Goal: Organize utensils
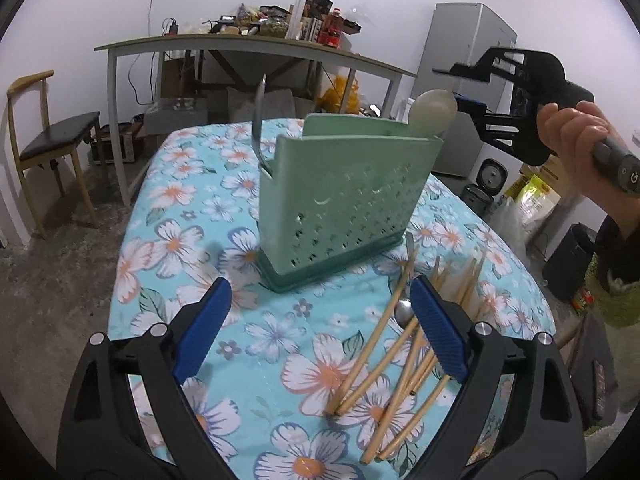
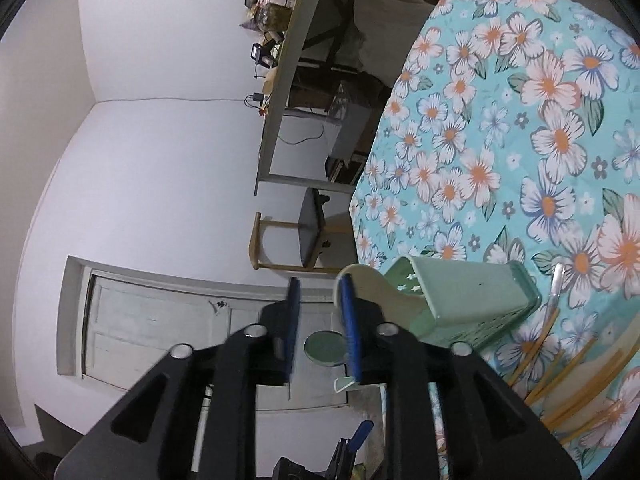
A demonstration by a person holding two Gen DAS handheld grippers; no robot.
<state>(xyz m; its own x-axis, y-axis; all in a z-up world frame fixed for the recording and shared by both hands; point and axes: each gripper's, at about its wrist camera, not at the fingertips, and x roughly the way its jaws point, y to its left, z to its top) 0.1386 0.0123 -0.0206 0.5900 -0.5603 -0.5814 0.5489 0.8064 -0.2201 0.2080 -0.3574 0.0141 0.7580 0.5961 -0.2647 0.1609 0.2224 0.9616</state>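
A green perforated utensil holder (image 1: 340, 200) stands on the floral tablecloth (image 1: 180, 240). A metal utensil (image 1: 258, 120) sticks out of its left end and a cream spoon (image 1: 434, 110) out of its right end. Several wooden chopsticks (image 1: 384, 364) and a metal spoon (image 1: 403, 308) lie in front on the right. My left gripper (image 1: 320, 332) is open, low over the cloth, its right finger over the chopsticks. My right gripper (image 2: 320, 292) is turned sideways beside the cream spoon (image 2: 360, 280), jaws slightly apart, nothing held. The holder also shows in the right wrist view (image 2: 460, 300).
A long grey table (image 1: 256, 46) loaded with clutter stands behind. A wooden chair (image 1: 48, 148) is at the left. A fridge (image 1: 468, 80), bags and bins stand at the right. The tablecloth edge drops off at the left to a concrete floor (image 1: 52, 272).
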